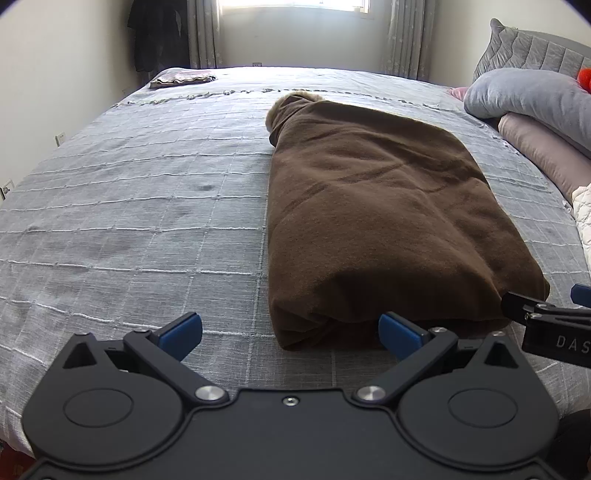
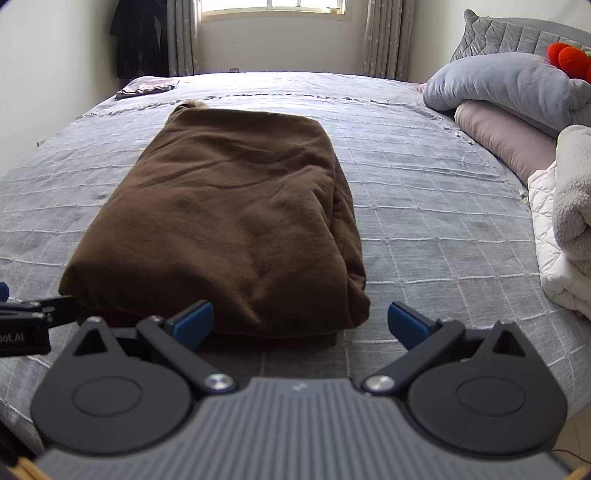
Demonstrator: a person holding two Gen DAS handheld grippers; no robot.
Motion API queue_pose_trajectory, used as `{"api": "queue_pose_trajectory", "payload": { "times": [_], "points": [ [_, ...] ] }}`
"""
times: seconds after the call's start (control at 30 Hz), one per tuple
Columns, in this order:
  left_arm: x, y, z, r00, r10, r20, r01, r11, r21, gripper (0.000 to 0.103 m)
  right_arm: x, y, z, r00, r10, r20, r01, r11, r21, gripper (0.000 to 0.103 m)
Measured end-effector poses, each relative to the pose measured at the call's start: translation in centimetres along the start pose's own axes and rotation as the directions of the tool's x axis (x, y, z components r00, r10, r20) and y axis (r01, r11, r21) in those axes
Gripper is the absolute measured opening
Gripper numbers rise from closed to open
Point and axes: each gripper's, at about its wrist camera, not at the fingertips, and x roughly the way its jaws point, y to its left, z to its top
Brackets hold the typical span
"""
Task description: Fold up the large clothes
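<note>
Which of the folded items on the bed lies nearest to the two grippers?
The brown garment, right before both open grippers; the small folded cloth lies at the far corner.

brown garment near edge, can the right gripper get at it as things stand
Probably yes. The right gripper is open right at the near edge of the brown garment, with only bare bedspread between, and the left gripper sits off to the side.

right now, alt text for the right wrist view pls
A brown garment, folded into a long bundle, lies on a grey checked bedspread. The open right gripper sits at its near end, holding nothing, with pillows at right and a window beyond.
</note>
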Motion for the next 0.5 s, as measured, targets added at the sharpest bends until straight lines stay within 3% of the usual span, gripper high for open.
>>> {"api": "queue_pose_trajectory", "payload": {
  "times": [0.5],
  "points": [
    [-0.13, -0.06, 0.02, 1.0, -0.001, 0.0, 0.001, 1.0, -0.002, 0.103, -0.03, 0.08, -0.09, 1.0, 0.012, -0.001, -0.012, 1.0, -0.003, 0.103]
  ]
}}
